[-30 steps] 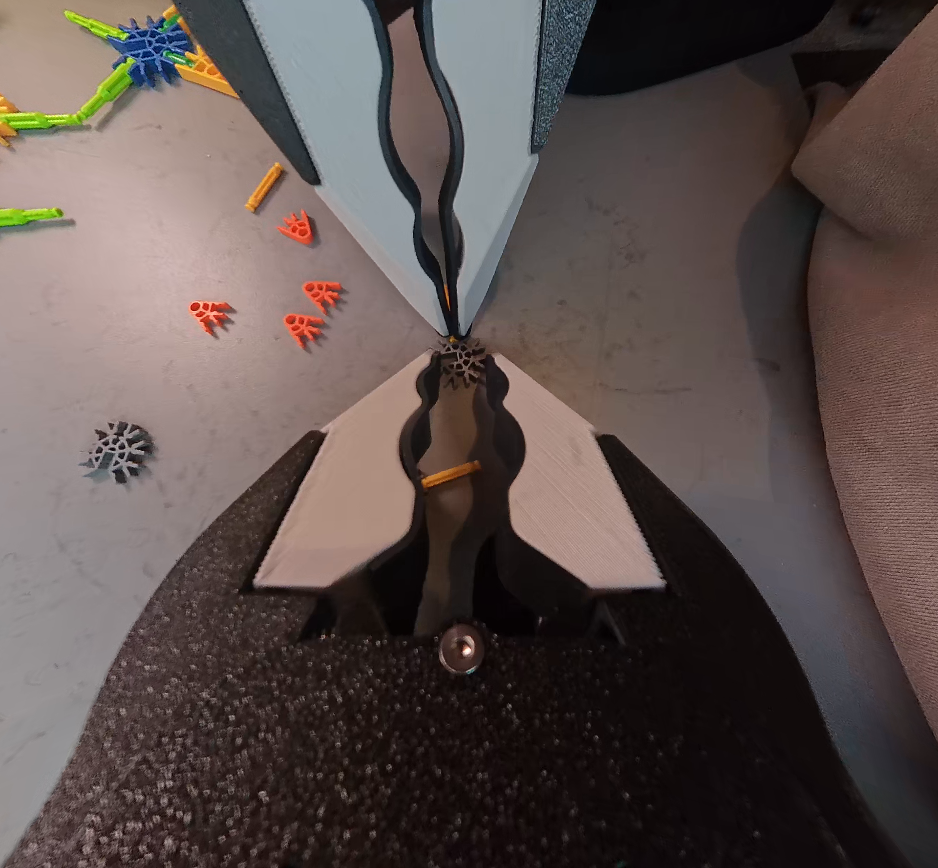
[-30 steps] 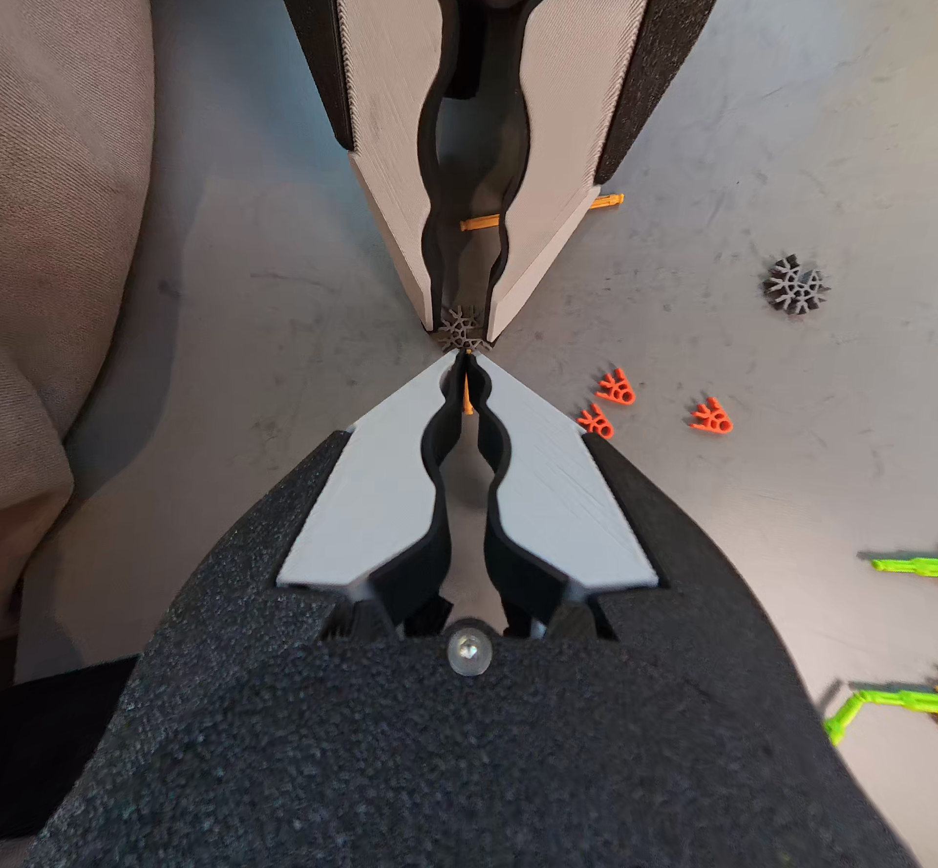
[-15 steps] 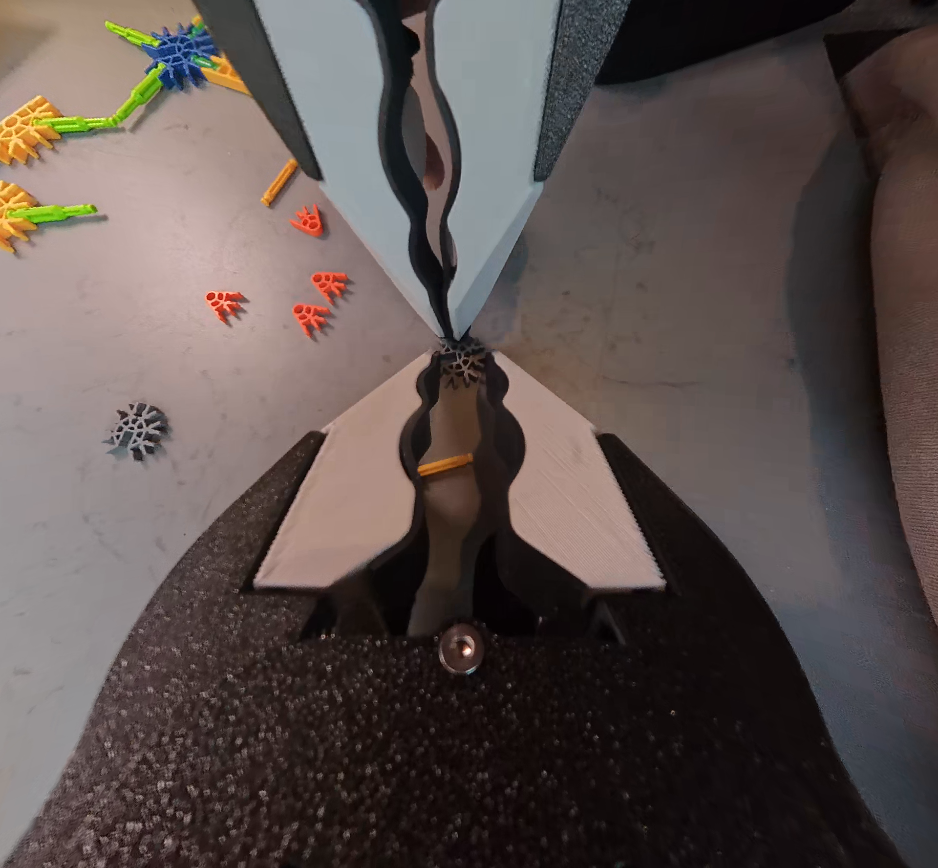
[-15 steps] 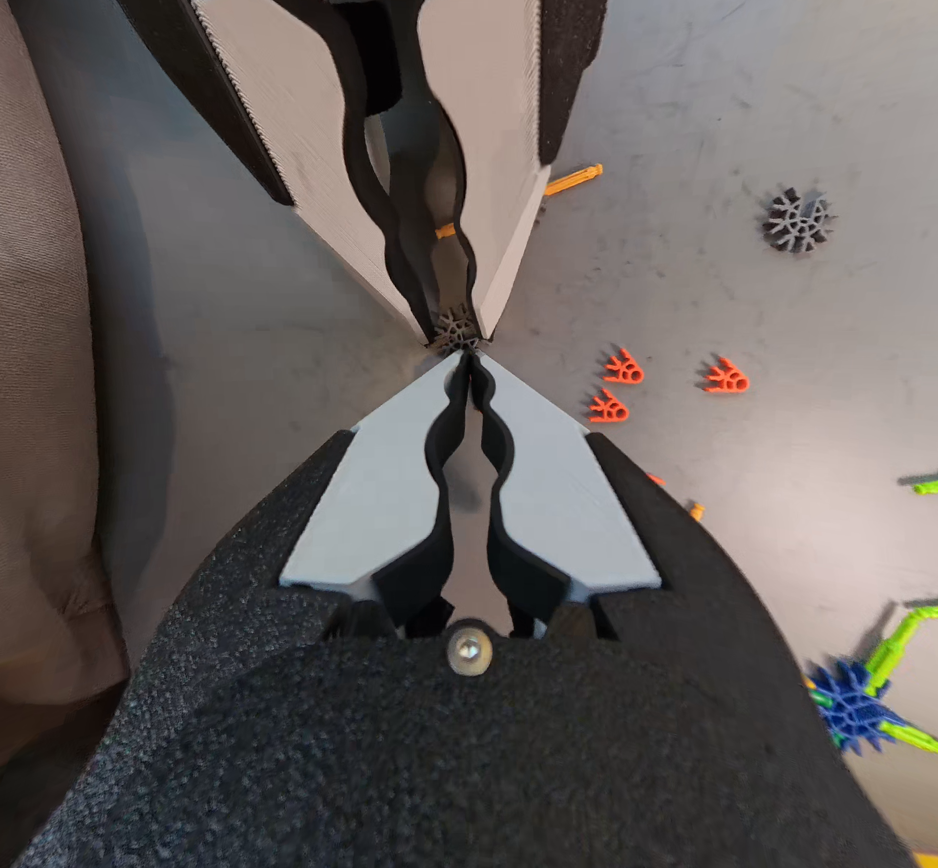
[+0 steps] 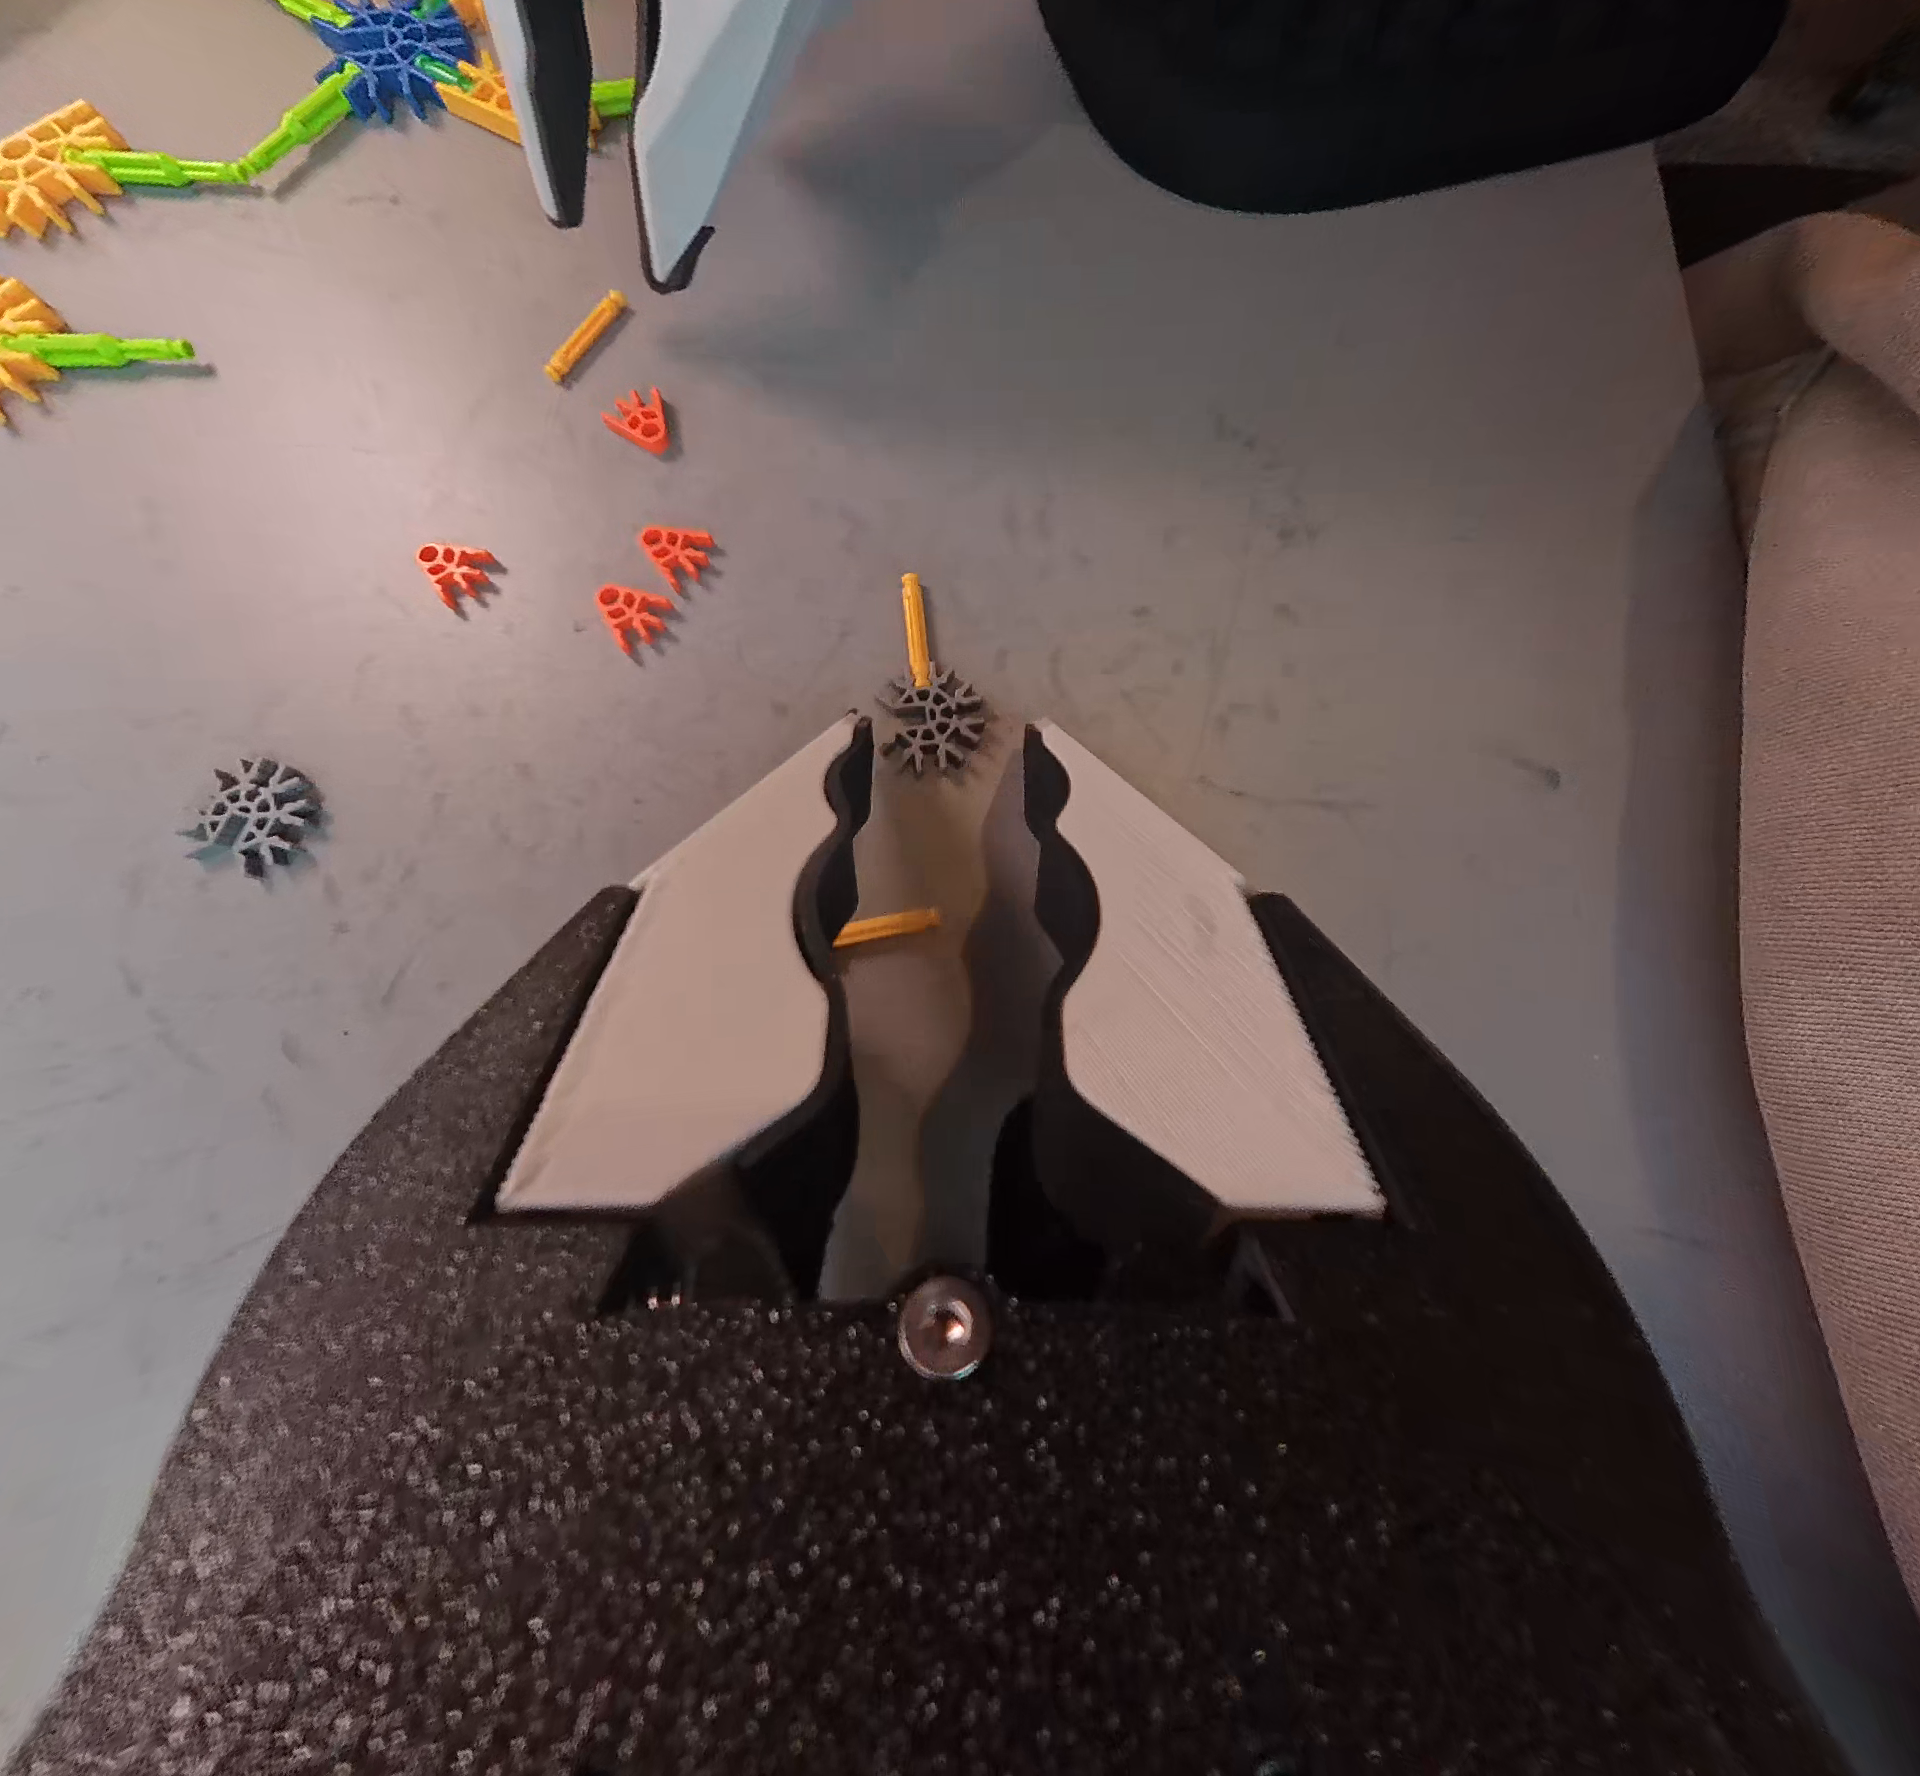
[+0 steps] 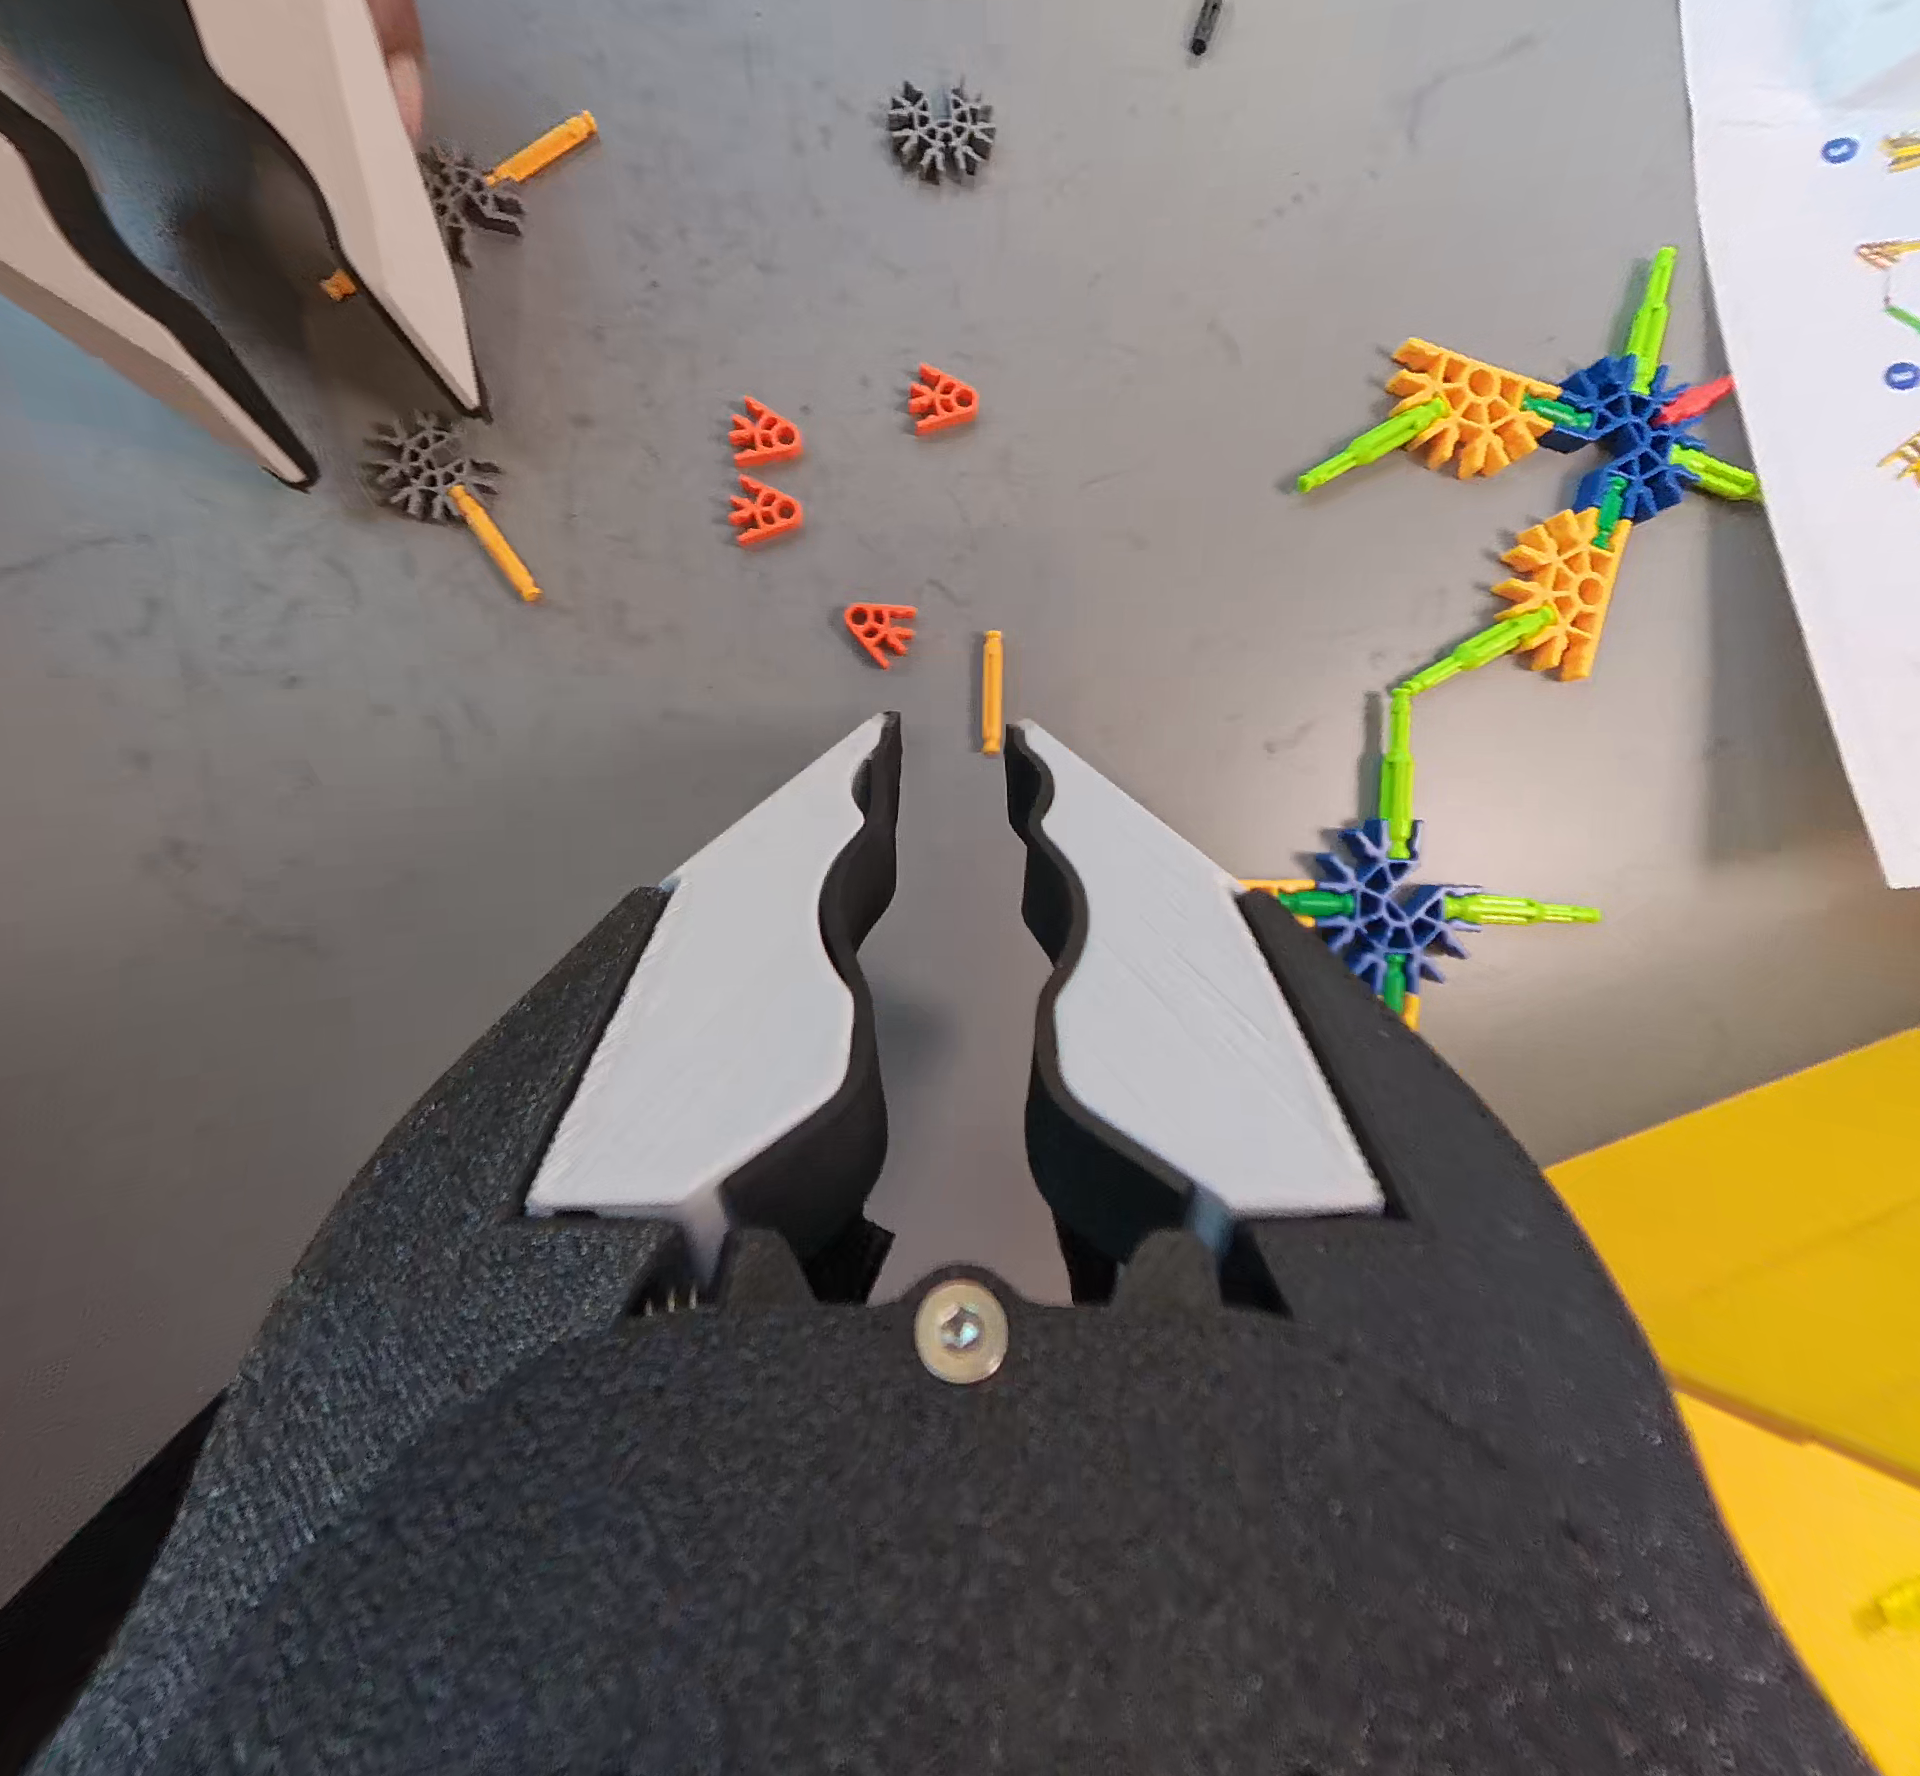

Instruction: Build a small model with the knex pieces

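My left gripper [image 5: 945, 729] is open. A grey snowflake connector [image 5: 932, 720] with a yellow rod [image 5: 914, 630] plugged into it lies on the grey table [image 5: 1299, 583] between the fingertips, untouched. In the right wrist view the same connector [image 6: 431, 469] lies at the left gripper's [image 6: 382, 438] tips. My right gripper [image 6: 951, 729] is open and empty. A loose yellow rod [image 6: 991, 690] lies just off its right fingertip. In the left wrist view the right gripper [image 5: 618, 246] hovers at the far left above that rod [image 5: 585, 336].
Several orange-red connectors [image 6: 767, 513] and a lone grey connector [image 6: 940, 131] lie mid-table. Another grey connector with a rod [image 6: 468, 194] lies by the left gripper. A blue, yellow and green assembly [image 6: 1621, 438], a paper sheet [image 6: 1818, 272] and a yellow box [image 6: 1766, 1259] are at right. Beige fabric [image 5: 1849, 791] borders the table. My hands' fingertips stand some 12 cm from each other.
Both grippers were shut tip to tip, left on the grey connector, right on the rod. Both have opened; the right one has drawn away, and the connector with its rod lies on the table.
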Demonstrator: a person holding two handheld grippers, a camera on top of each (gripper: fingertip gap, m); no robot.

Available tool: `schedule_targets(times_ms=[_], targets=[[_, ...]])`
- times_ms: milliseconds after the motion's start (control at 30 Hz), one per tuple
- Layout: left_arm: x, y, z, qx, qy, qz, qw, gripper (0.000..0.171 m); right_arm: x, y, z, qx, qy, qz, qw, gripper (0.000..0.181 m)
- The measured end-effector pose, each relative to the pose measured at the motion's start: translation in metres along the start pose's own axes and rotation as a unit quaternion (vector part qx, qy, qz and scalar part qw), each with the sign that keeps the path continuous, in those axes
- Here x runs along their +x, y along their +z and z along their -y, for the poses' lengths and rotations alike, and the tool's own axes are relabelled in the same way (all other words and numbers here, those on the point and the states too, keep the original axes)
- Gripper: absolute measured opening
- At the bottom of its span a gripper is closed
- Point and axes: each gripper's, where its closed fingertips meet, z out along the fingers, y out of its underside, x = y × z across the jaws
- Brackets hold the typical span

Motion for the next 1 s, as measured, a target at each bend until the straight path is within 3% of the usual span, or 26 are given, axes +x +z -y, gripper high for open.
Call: schedule_targets(times_ms=[167,267,367,567,767,1000], targets=[[0.006,-0.001,-0.006,-0.015,0.005,-0.011,1.0,0.032,0.003,0.01,0.004,-0.02,-0.008,0.023,1.0,0.015],[0.017,-0.001,-0.007,-0.016,0.014,-0.032,0.999,0.031,-0.058,-0.001,0.019,0.006,-0.06,0.142,0.988,0.012],[0.033,-0.002,-0.003,-0.007,0.022,-0.07,0.997,0.03,-0.106,0.002,0.007,-0.033,-0.1,0.2,0.974,0.012],[0.042,0.002,0.002,0.0,0.039,-0.072,0.997,0.03,-0.116,0.014,0.016,-0.04,-0.062,0.195,0.978,0.033],[0.011,-0.023,0.005,0.032,-0.007,-0.033,0.999,0.029,-0.114,0.028,0.032,-0.053,-0.079,0.143,0.985,0.047],[-0.018,-0.036,-0.004,0.034,-0.032,0.009,0.999,0.027,-0.113,0.038,0.045,-0.051,-0.193,0.147,0.969,0.019]])
